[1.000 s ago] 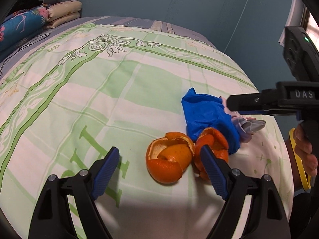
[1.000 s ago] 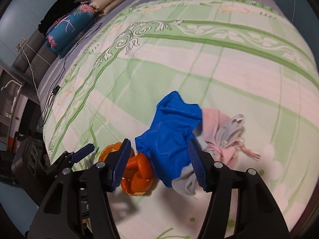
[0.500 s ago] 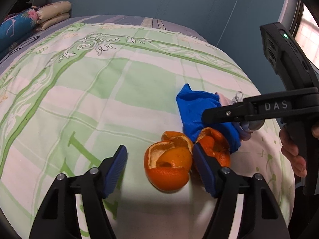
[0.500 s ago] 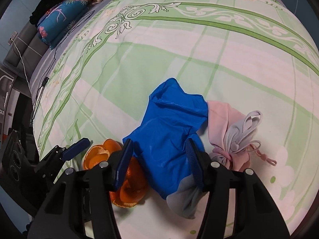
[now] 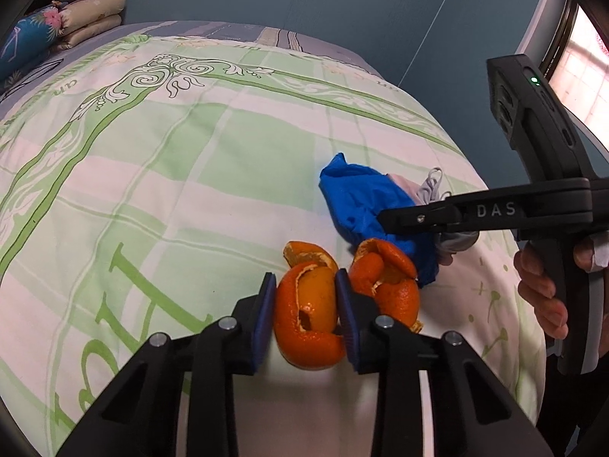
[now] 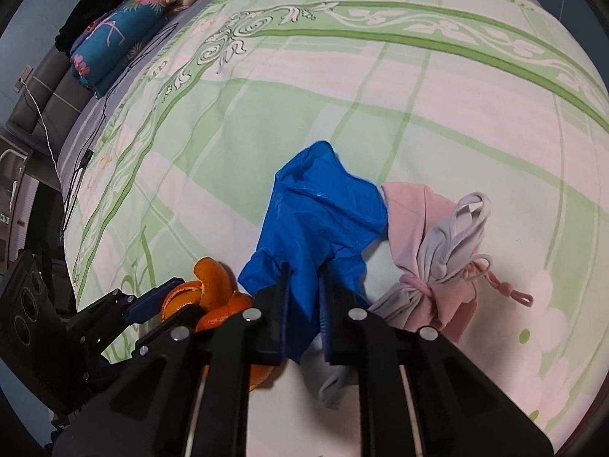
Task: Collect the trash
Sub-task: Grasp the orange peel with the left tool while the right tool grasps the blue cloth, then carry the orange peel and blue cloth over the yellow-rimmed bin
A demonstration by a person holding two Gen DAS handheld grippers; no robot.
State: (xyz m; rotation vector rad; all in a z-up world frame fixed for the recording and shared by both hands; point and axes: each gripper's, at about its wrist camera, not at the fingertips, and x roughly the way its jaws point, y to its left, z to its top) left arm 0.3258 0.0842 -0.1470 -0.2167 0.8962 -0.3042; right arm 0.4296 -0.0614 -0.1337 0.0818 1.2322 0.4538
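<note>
The left gripper [image 5: 306, 314] is clamping its fingers [image 5: 264, 320] on an orange peel [image 5: 308, 316] lying on the bed [image 5: 190, 175], a second peel [image 5: 388, 285] sitting just right of them. The right gripper [image 6: 304, 312] is pinching its fingers [image 6: 276, 316] narrowly on the blue plastic bag [image 6: 323, 221], pink-grey cloth bundle [image 6: 437, 259] beside them.

Both grippers are clamped now instead of wide open. The left gripper [image 5: 305, 312] pinches the nearer orange peel [image 5: 309, 314] between its pads, and the right gripper [image 6: 303, 306] squeezes the lower edge of the blue plastic bag [image 6: 319, 221].
</note>
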